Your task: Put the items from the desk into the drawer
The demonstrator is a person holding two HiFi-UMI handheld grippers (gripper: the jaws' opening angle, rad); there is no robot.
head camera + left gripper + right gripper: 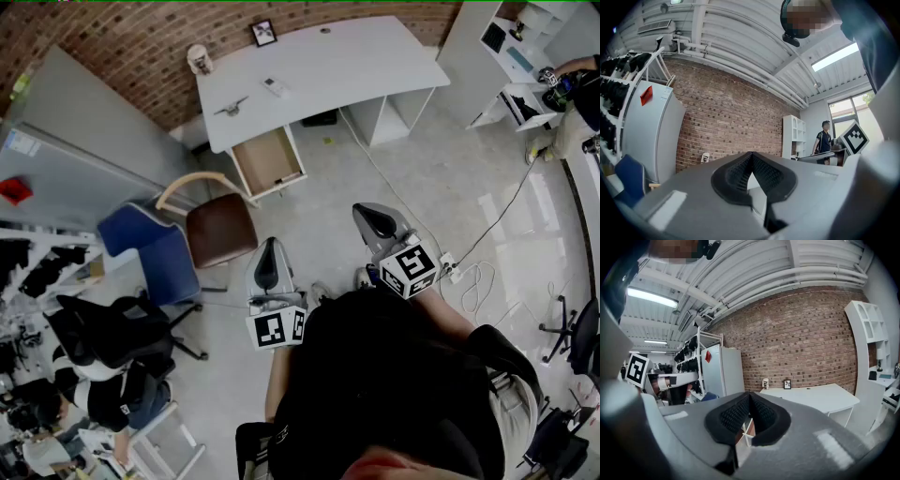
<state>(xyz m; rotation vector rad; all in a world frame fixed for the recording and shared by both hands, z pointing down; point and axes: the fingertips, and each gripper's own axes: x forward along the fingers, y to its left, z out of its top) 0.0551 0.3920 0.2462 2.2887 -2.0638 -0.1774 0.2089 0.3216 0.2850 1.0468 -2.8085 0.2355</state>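
The white desk [319, 70] stands far ahead against the brick wall. On it are a pale cup [200, 59], a framed picture [263, 33], a small white device [275, 87] and a metallic item [232, 108]. Its wooden drawer [267, 161] is pulled open at the desk's left end, with a dark item at its front edge. My left gripper [271, 246] and right gripper [363, 211] are held close to my body, well short of the desk. Both are shut, tips touching, with nothing between them [751, 155] [750, 394]. The desk [811, 397] also shows in the right gripper view.
A brown chair [220, 228] and a blue chair [155, 253] stand between me and the drawer. A grey cabinet [75, 150] is at left and white shelves [506, 47] at right, where a person [574, 89] stands. A cable [412, 220] trails over the floor.
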